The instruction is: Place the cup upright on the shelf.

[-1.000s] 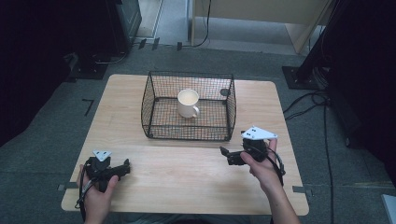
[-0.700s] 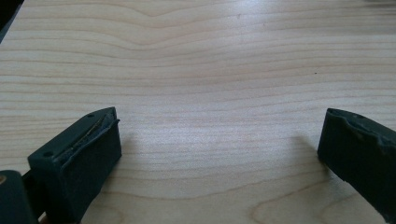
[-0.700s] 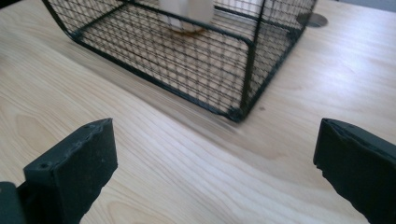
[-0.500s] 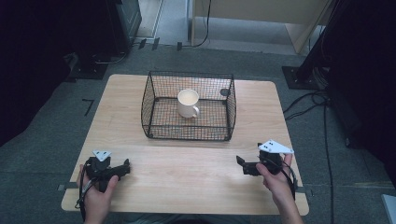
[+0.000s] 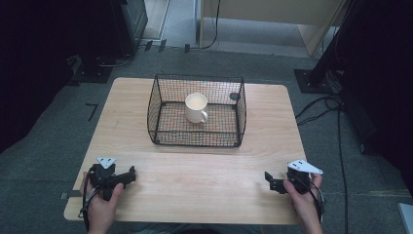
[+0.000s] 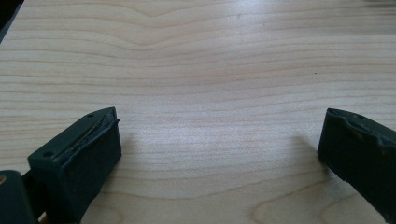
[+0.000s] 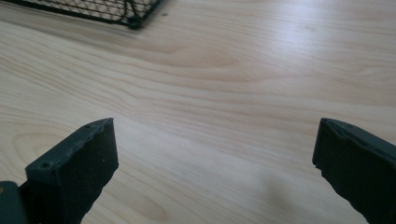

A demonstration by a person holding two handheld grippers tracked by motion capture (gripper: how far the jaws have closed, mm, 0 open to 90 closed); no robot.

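Resting grippers, mug in basket

Spreading across most of the high view, the light wooden bench (image 5: 195, 180) has rounded corners and a pale grain, and stands on grey carpet. At its far middle sits a black wire basket (image 5: 160, 124) with mesh walls that lean outward toward the rim, open on top. Inside it, near the centre of the basket floor, a cream mug (image 5: 196, 108) stands upright, its handle turned toward the near right; the inside looks the same pale cream as the outside. A small dark round thing (image 5: 234, 96) sits by the basket's far right wall, too small to identify.

Well apart from the basket, at the near left edge of the bench, a hand holds the left gripper (image 5: 127, 175), pointing right. At the near right edge, another hand holds the right gripper (image 5: 269, 181), pointing left, with its grey three-cornered plate on top. In each gripper view the two black fingers (image 6: 88, 149) stand wide apart over bare wood, holding nothing; the right gripper's fingers (image 7: 79, 163) are likewise spread, with a corner of the basket at the top edge of that view
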